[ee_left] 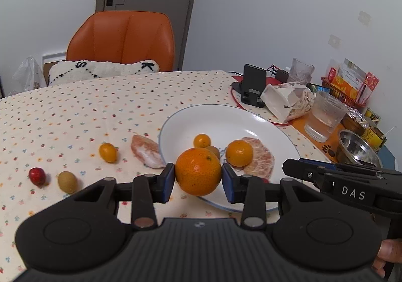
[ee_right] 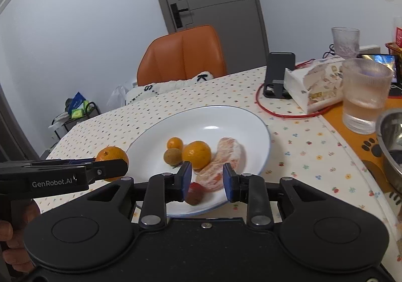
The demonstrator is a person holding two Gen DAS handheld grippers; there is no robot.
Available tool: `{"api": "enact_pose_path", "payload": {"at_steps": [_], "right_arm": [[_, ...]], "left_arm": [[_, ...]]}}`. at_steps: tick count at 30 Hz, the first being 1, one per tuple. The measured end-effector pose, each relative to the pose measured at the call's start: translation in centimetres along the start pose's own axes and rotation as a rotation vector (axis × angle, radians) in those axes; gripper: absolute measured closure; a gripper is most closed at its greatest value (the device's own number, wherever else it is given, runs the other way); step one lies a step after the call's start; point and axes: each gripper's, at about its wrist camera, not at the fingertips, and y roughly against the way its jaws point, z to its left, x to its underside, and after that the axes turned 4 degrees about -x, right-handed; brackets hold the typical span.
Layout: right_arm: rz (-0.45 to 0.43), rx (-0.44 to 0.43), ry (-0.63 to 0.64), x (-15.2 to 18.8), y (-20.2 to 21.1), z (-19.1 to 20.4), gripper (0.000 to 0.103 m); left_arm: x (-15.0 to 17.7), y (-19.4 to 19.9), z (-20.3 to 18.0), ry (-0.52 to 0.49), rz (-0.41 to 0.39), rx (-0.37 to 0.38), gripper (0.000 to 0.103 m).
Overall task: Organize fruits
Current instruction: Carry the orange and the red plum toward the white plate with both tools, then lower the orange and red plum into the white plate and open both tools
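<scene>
The left gripper holds a big orange between its jaws, above the near left rim of the white plate. The right gripper hangs over the plate's near edge with its jaws apart and nothing clamped; a red fruit lies just beside its left pad. On the plate sit a small orange, a mandarin, a brown fruit and a peeled segment cluster. Left of the plate on the table lie a peeled wedge, a kumquat, a kiwi and a red berry.
</scene>
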Motion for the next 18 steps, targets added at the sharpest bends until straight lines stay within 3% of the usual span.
{"api": "enact_pose_path", "payload": {"at_steps": [8,18], "right_arm": [[-0.014,0.013,-0.005,0.5,0.6,-0.3,0.063],[-0.018,-0.010,0.002,0.5,0.7,0.8,0.060]], "left_arm": [[-0.1,-0.4,-1.3,-0.031,0.002,0.018,0.064],[0.0,1.4,-0.1,-0.016,-0.034,-0.067,0.043]]}}
